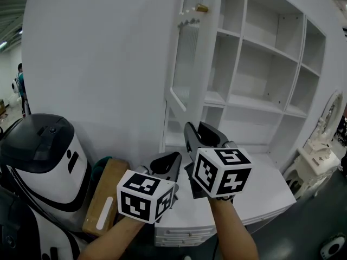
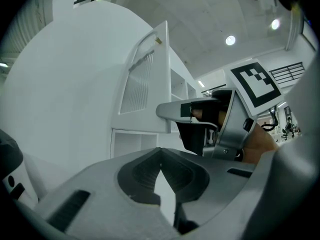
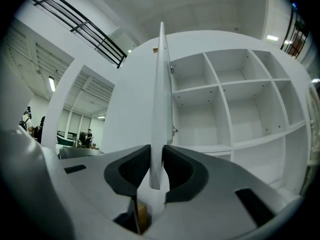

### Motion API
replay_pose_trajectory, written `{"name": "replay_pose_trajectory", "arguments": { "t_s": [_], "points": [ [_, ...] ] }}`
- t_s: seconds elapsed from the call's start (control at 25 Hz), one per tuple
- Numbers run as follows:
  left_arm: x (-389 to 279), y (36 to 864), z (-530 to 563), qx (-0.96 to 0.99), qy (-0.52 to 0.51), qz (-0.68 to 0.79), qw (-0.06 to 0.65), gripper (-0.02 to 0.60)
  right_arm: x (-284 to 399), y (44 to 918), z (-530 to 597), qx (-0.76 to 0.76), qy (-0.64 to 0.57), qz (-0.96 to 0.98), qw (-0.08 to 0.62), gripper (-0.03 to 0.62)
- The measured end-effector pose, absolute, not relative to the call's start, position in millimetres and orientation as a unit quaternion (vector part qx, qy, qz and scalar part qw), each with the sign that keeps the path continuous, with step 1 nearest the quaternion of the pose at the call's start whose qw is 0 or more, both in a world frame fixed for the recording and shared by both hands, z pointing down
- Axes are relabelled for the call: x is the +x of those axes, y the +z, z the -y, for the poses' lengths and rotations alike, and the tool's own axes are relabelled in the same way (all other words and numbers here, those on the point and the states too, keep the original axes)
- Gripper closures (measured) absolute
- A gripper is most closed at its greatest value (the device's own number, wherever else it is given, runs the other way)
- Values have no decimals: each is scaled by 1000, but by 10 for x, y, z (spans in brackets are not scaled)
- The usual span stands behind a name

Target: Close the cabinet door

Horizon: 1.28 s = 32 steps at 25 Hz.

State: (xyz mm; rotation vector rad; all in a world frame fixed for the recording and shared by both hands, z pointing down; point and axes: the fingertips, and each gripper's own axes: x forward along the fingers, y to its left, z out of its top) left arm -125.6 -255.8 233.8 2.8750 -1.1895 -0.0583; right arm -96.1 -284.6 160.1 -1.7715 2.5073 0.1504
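Dim, cool, even lighting; heavy fisheye warping at edges.

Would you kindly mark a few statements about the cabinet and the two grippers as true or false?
1. The cabinet door stands open, edge-on to the right gripper. True.
2. The right gripper has the door's edge between its jaws. True.
3. The left gripper grips the door as well. False: its jaws are together on nothing, and it is apart from the door.
4. The shelves are packed with books. False: the compartments in view hold nothing.
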Motion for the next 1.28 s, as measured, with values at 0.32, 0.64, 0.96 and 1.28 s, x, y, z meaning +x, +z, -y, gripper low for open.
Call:
{"name": "replay_pose_trajectory", "arguments": {
  "t_s": [0.32, 0.64, 0.96, 1.28],
  "points": [
    [-982, 2326, 2685, 923, -20, 384, 14, 571, -656, 1593, 2886, -560, 48, -826, 42, 511],
    [-585, 2284, 2806, 926, -18, 377, 12, 571, -322, 1585, 2961, -546, 45, -835, 46, 516],
    [-315, 2365, 2946, 929, -14, 370, 22, 571, -25, 1589, 3086, -544, 44, -836, 55, 516],
    [-119, 2322, 3114, 927, -18, 374, 16, 571, 233, 1602, 3254, -541, 44, -838, 59, 514]
  ]
}}
